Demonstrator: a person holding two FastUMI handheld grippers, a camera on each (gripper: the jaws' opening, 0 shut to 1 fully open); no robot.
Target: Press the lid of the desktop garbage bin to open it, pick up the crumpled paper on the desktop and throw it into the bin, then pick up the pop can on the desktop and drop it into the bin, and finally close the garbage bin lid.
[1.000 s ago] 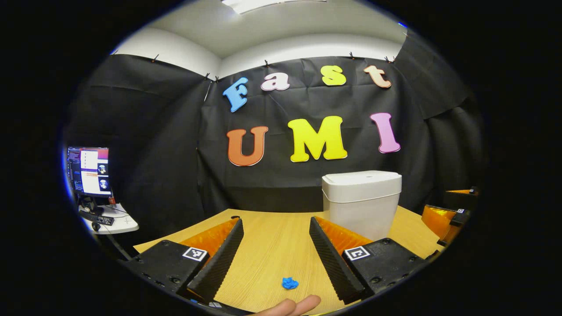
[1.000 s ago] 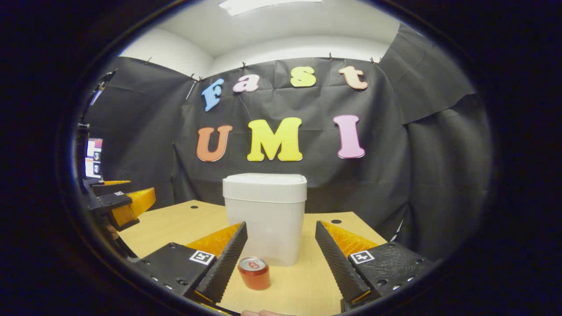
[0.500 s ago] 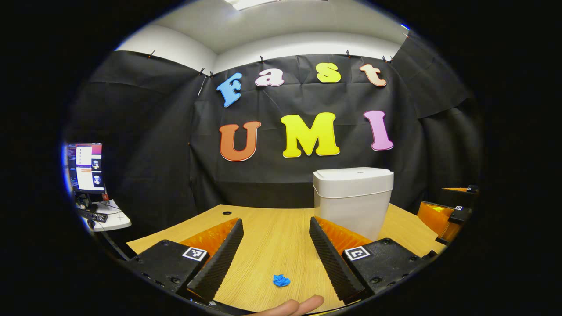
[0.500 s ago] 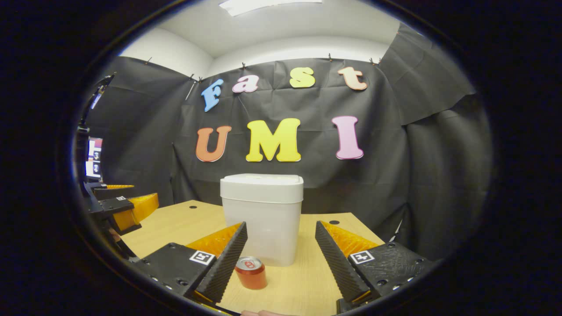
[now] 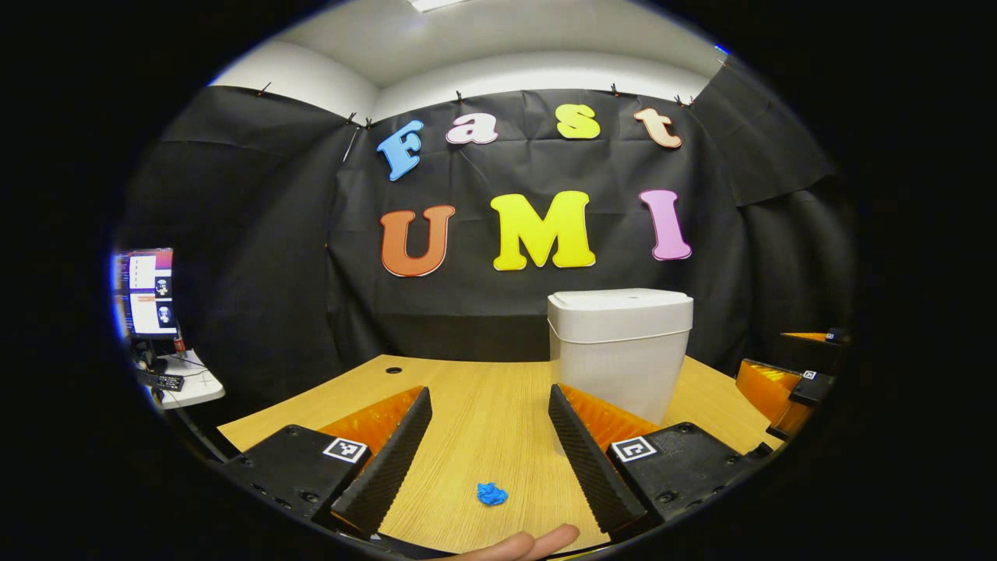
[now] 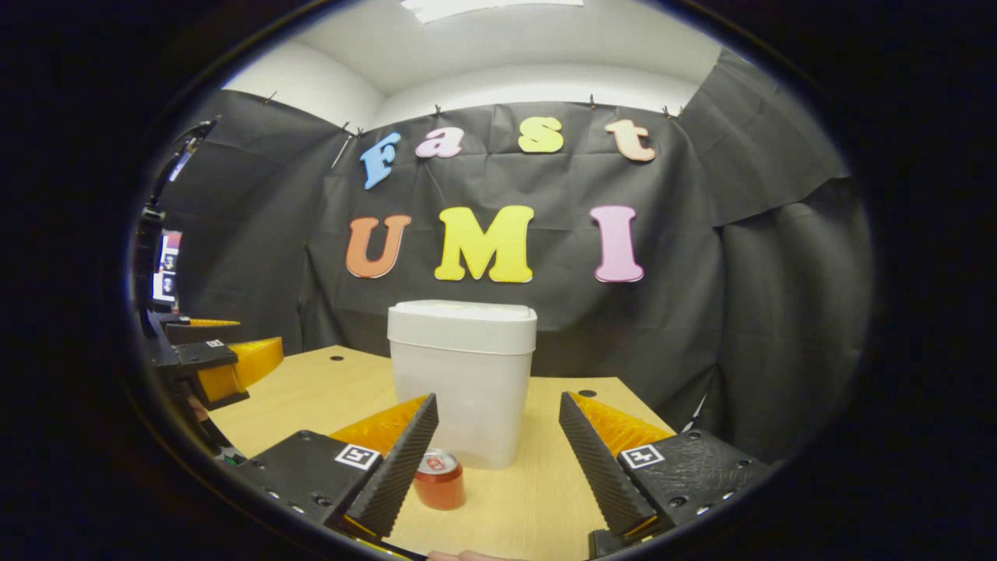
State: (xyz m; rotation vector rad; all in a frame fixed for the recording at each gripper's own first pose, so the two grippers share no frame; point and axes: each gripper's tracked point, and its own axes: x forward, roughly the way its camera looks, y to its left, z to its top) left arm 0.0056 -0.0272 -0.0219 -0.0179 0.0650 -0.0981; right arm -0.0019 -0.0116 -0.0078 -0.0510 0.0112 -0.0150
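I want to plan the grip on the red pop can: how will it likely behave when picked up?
The pop can stands upright on the desk, so a side squeeze by the right claw probably suits it. Its smooth round wall may slip or dent under hard pressure. If knocked over, it would likely roll.

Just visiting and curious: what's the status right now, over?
Left gripper open, right gripper open, both empty. Bin lid shut; crumpled paper and can on desk. Nothing in the way.
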